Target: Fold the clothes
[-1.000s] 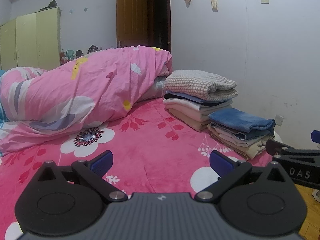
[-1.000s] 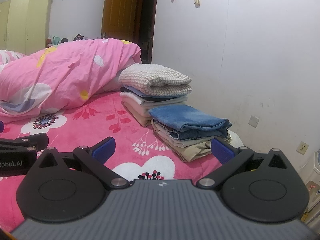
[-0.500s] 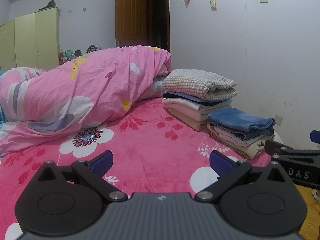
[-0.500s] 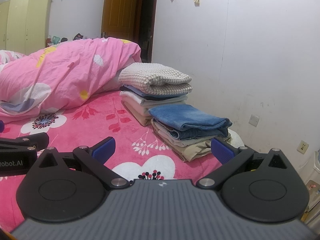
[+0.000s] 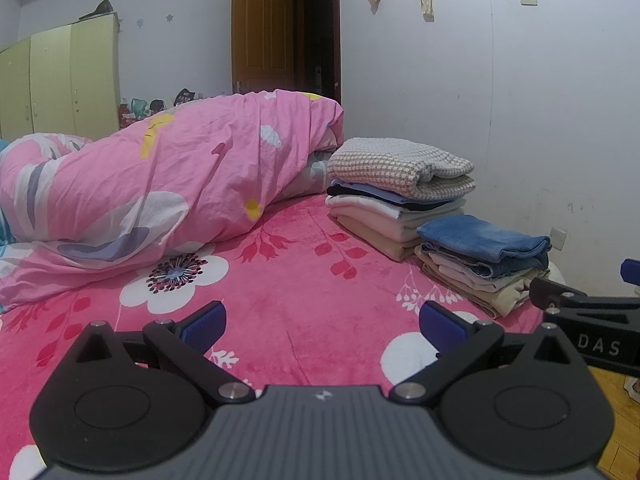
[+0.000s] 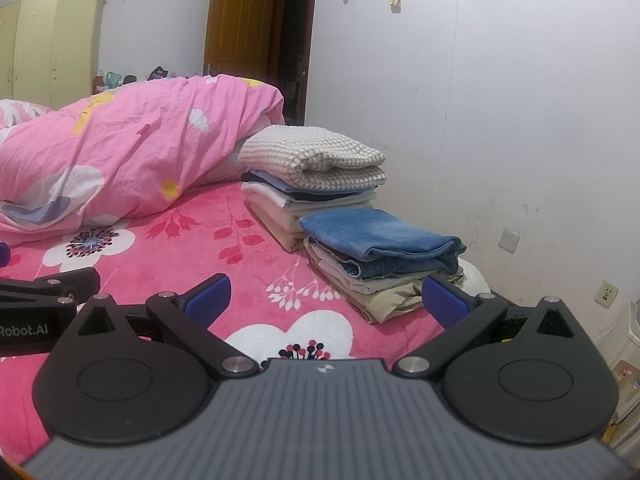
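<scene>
Our folded clothes sit in two stacks at the bed's wall-side edge: the nearer stack (image 6: 384,264) topped by a blue towel-like piece, the taller stack (image 6: 312,188) just behind it, topped by a waffle-knit piece. We hold the left gripper (image 5: 322,322) and right gripper (image 6: 326,300) with fingers apart and empty above the pink bedspread (image 5: 280,300). A careless reach could topple the near stack off the bed's edge. We read "DAS" and "Robot.AI" on the grippers.

The pink floral bedspread (image 5: 288,312) looks plush and matt; the folded beige waffle-knit cloth (image 5: 392,164) is coarse; the brown wooden door (image 5: 260,40) has a slight sheen.
</scene>
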Available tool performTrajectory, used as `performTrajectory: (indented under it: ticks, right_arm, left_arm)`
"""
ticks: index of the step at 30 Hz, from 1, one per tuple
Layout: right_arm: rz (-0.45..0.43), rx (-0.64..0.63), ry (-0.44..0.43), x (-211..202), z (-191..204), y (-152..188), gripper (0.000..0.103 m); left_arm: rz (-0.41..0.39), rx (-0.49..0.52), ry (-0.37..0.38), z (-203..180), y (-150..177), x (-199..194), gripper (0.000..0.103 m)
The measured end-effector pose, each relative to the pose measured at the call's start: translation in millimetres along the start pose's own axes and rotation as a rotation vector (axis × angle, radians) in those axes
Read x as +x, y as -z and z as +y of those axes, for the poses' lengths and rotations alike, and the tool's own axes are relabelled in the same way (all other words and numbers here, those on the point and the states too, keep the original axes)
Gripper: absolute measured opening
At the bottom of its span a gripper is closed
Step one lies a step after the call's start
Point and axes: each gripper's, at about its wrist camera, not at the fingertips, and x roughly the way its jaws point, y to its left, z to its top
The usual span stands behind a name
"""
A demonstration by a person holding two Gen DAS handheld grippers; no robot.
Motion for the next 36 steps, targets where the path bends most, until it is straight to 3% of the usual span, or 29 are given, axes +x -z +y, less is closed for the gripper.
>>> performTrajectory:
  ticks: [36]
  right_arm:
    - [0.002,0.012,0.016,-0.7,-6.8,0.9,0.102]
  left_arm:
    - [0.002,0.006,0.016,-8.9,-1.3,4.0,0.103]
